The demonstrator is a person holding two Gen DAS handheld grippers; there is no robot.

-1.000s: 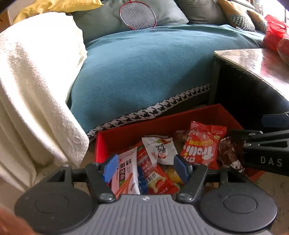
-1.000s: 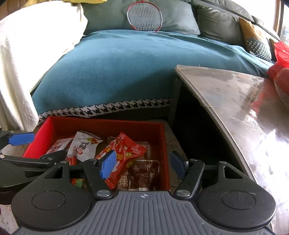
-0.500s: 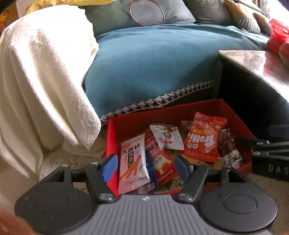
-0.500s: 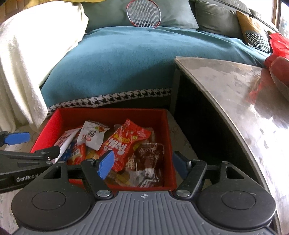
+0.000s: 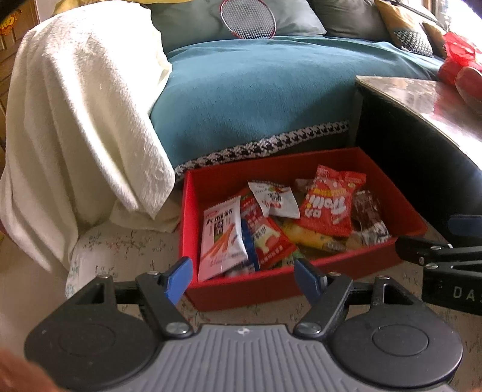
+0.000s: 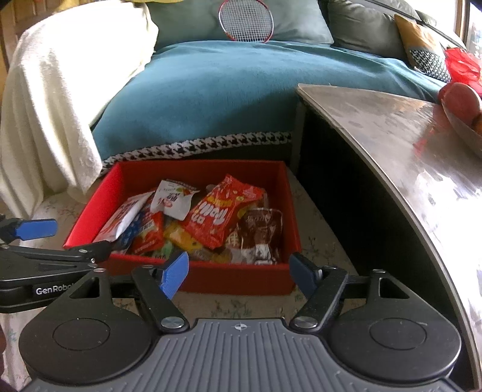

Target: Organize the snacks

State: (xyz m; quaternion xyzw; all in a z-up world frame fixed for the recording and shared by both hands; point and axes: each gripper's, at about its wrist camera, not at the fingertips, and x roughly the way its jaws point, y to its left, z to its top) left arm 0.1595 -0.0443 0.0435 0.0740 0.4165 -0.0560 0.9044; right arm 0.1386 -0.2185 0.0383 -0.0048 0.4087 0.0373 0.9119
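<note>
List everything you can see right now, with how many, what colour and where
Red box: one, red, on the floor before the sofa.
Snack packets: a loose pile, exact count unclear, in the box.
Gummy bag: one, red, on top of the pile.
White stick-snack packet: one, white with orange, at the box's left side.
Small white packet: one, white, on the pile toward the back.
Brown packet: one, brown, right side of the box.
Blanket: one, teal, over the sofa.
Towel: one, cream, draped at left.
Racket: one, red-framed, against the cushions.
Table: one, glossy, at right.
Left gripper: open, empty.
Right gripper: open, empty.
</note>
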